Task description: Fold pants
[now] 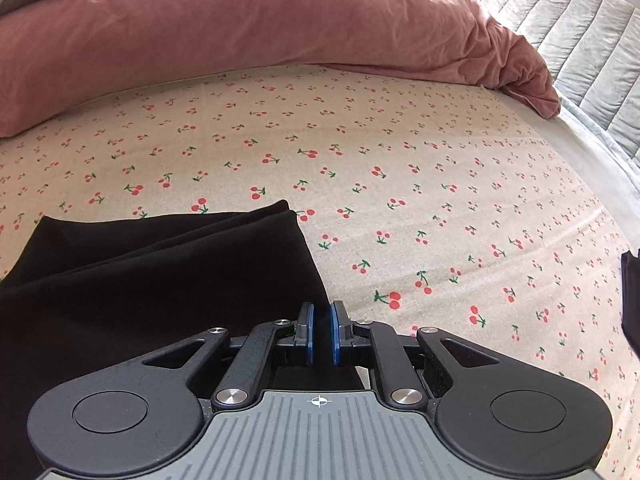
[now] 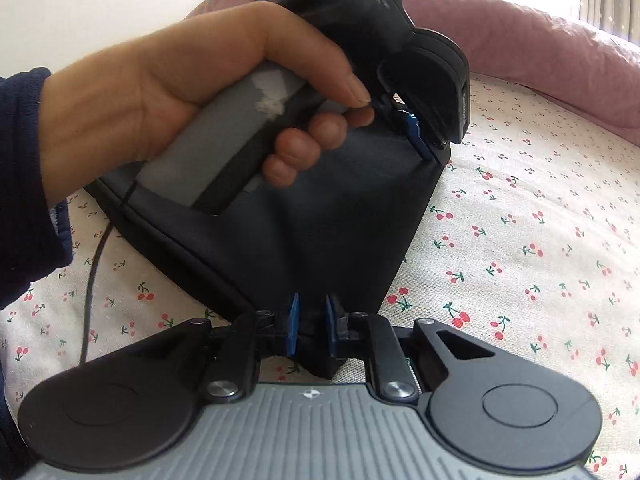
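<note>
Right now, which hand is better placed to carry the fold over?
Probably left. The left tool pinches a raised corner of the pants, with bare sheet ahead. The right tool grips the near corner and could anchor.

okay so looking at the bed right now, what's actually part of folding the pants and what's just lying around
Part of the job:
black pants
left tongs, pinching a pants corner
right tongs, closed on the near corner

Just lying about:
pink duvet
cherry-print sheet
grey quilted headboard
</note>
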`<action>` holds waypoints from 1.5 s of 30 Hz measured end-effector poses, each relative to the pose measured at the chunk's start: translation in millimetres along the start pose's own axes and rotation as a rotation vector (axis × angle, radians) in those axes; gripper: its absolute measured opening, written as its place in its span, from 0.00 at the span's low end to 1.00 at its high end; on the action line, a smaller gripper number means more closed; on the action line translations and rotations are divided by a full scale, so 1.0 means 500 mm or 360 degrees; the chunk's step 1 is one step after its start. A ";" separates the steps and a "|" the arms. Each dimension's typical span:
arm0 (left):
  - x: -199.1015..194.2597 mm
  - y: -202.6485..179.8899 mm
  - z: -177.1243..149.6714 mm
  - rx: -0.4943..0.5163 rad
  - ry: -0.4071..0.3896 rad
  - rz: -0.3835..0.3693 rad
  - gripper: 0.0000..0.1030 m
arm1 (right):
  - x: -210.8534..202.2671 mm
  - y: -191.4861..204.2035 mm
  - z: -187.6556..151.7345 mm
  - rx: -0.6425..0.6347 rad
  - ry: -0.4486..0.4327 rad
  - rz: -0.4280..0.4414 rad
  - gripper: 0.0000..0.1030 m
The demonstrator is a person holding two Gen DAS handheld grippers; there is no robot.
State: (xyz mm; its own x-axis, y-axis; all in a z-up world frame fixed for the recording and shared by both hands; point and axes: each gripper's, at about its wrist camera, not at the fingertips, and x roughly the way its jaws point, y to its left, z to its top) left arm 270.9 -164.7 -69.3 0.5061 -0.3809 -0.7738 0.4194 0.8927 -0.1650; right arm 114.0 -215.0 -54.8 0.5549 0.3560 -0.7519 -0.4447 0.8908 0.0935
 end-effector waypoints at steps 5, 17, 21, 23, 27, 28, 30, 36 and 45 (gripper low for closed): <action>0.031 0.019 0.036 -0.0056 -0.0045 0.0028 0.10 | 0.007 -0.012 0.006 0.0017 0.0006 0.0016 0.07; -0.055 0.048 0.037 -0.0160 -0.0138 0.0008 0.11 | -0.024 -0.080 0.006 0.0175 -0.0143 0.0097 0.12; -0.115 0.074 -0.029 -0.0192 -0.0100 0.0030 0.11 | -0.035 -0.096 0.011 0.0247 -0.0229 0.0082 0.12; -0.142 0.082 -0.061 -0.0228 -0.0089 0.0055 0.11 | -0.024 -0.083 0.012 0.0203 -0.0201 0.0106 0.12; -0.209 0.096 -0.135 -0.0342 -0.0066 0.0096 0.11 | 0.022 -0.056 0.002 0.0093 -0.0024 0.0077 0.08; -0.222 0.099 -0.152 -0.0364 -0.0057 0.0122 0.11 | 0.025 -0.050 0.000 0.0048 -0.0021 0.0060 0.08; -0.247 0.113 -0.190 -0.0470 -0.0076 0.0166 0.11 | 0.023 -0.052 0.000 0.0059 -0.0006 0.0064 0.08; -0.271 0.163 -0.317 -0.0657 -0.0124 0.0057 0.10 | 0.022 -0.052 -0.007 0.0048 -0.0003 0.0056 0.08; -0.273 0.153 -0.320 -0.0604 -0.0152 0.0070 0.10 | -0.010 -0.039 -0.016 0.0090 -0.0029 0.0019 0.08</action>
State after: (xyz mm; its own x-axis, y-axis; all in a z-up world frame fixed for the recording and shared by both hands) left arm 113.5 -5.7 -74.4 0.5926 -0.3451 -0.7279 0.0964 0.9275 -0.3613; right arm 114.0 -236.3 -58.2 0.5627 0.3711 -0.7387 -0.4112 0.9008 0.1393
